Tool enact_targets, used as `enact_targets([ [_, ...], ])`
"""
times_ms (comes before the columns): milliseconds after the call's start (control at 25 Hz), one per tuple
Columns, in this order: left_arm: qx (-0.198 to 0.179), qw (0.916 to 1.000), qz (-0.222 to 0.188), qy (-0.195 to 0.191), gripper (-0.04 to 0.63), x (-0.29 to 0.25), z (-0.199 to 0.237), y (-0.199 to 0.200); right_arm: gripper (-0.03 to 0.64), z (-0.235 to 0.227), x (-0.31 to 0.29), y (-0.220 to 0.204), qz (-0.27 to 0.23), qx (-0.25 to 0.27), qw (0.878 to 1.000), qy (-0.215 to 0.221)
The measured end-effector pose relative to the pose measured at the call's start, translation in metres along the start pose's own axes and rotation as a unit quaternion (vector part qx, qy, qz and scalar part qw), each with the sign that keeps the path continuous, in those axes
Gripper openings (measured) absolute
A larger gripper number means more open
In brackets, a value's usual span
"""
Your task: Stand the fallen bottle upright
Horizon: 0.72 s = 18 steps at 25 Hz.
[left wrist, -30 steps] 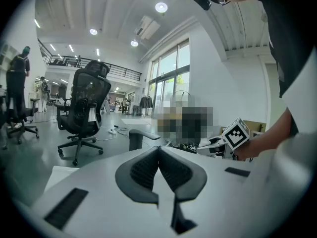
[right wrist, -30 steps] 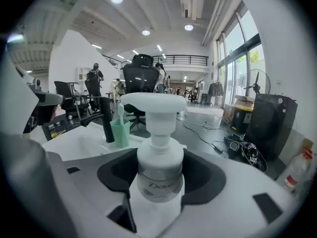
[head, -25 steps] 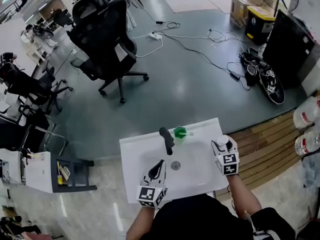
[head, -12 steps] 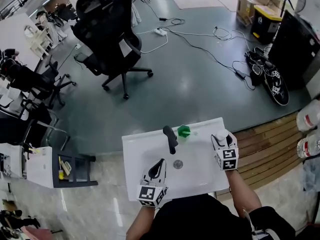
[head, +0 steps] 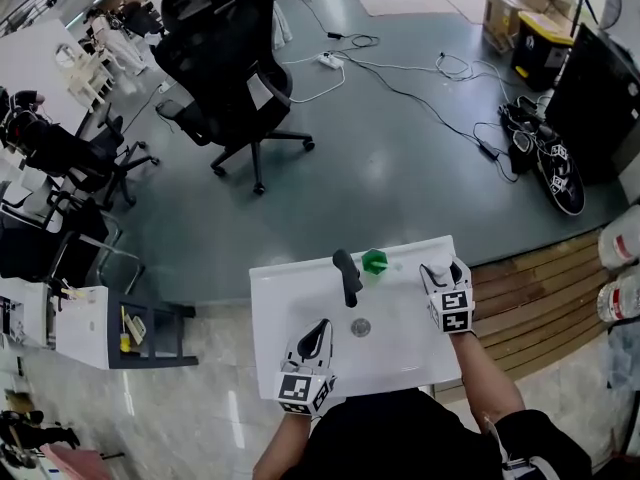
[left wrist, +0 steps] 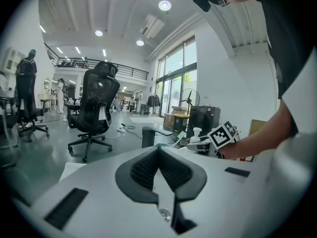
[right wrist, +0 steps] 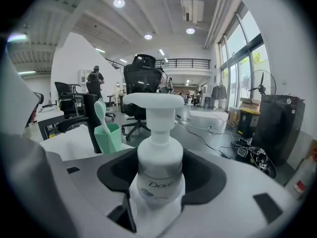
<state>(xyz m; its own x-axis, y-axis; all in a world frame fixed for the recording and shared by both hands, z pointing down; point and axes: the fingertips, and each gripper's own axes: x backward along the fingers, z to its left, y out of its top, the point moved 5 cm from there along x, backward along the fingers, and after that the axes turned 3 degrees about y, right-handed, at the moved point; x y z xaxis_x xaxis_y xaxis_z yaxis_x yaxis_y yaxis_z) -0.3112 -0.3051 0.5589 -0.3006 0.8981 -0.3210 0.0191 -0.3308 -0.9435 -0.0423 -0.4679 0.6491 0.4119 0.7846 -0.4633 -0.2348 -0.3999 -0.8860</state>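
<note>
Standing upright between the pads of the right hand-held gripper (head: 441, 276): one white pump bottle (right wrist: 159, 172), "Dove" label facing the camera, pump head level on top. The jaws are clamped on the bottle's body from both sides. Location: right rear part of the white washbasin (head: 290, 298). Whether its base touches the surface cannot be told.

Left hand-held gripper (left wrist: 159, 170): jaws pressed together, nothing between them, positioned over the front left part of the washbasin, well apart from the bottle.

Other items on the washbasin:
- black faucet (head: 348, 276), at the rear centre
- green cup (head: 375, 261), just beside the faucet on its right, holding a pale-green utensil (right wrist: 100, 114) that leans against the rim
- round metal drain (head: 361, 327), in the bowl in front of the faucet

Surroundings: black office chair (head: 225, 58) on the grey floor beyond.
</note>
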Motion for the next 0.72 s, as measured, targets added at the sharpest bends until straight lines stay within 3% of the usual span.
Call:
enact_targets([
  [280,0.002,1.0000,-0.002,-0.002,0.017,0.001,0.000,0.002,0.290,0.002,0.001,0.000,0.006,0.012,1.000,0.006],
  [400,0.000,1.0000,-0.006,-0.003,0.017,0.000,-0.001,0.004,0.384,0.003,0.007,0.004,0.002,0.019,1.000,0.003],
  [720,-0.005,0.9998,-0.009,-0.016,0.017,0.002,-0.004,0.008,0.374,0.024,0.066,0.019,-0.014,0.032,0.999,0.019],
])
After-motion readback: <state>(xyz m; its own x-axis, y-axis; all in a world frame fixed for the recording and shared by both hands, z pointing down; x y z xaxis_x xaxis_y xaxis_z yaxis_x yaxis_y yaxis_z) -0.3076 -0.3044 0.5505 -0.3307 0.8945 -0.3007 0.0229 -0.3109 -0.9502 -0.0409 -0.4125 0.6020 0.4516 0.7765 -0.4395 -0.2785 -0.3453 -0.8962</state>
